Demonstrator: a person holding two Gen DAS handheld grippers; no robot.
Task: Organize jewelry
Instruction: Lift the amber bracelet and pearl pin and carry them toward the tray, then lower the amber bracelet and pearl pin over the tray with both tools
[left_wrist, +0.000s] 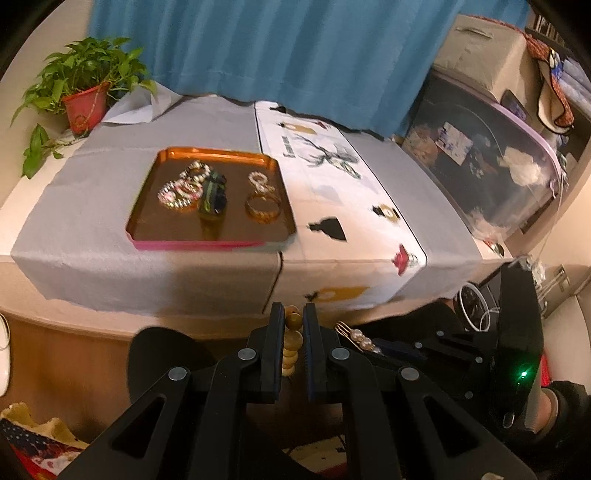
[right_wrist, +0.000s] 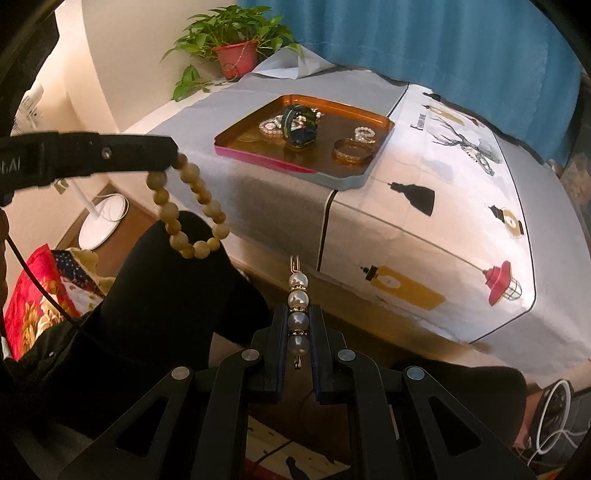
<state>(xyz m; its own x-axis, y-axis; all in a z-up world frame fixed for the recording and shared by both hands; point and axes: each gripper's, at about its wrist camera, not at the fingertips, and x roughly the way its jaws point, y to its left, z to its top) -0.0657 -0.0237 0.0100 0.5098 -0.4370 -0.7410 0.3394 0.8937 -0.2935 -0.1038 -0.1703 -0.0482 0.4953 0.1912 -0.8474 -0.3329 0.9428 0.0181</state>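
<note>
My left gripper (left_wrist: 293, 317) is shut on a tan bead bracelet (left_wrist: 291, 339), held in front of the table edge; in the right wrist view the bracelet (right_wrist: 192, 210) hangs from the left gripper (right_wrist: 173, 155). My right gripper (right_wrist: 298, 321) is shut on a pearl hair clip (right_wrist: 298, 306), also below the table edge; the clip (left_wrist: 360, 339) shows in the left wrist view. An orange tray (left_wrist: 147, 206) on the grey cloth holds several bracelets (left_wrist: 181, 190), a dark green piece (left_wrist: 212, 197) and a gold bangle (left_wrist: 263, 208). The tray (right_wrist: 243, 131) also shows in the right wrist view.
A potted plant (left_wrist: 83, 92) stands at the table's back left. A white printed cloth (left_wrist: 351, 206) lies right of the tray. A blue curtain (left_wrist: 277, 48) hangs behind. A clear storage bin (left_wrist: 487, 166) stands at right. A white fan base (right_wrist: 103, 221) sits on the floor.
</note>
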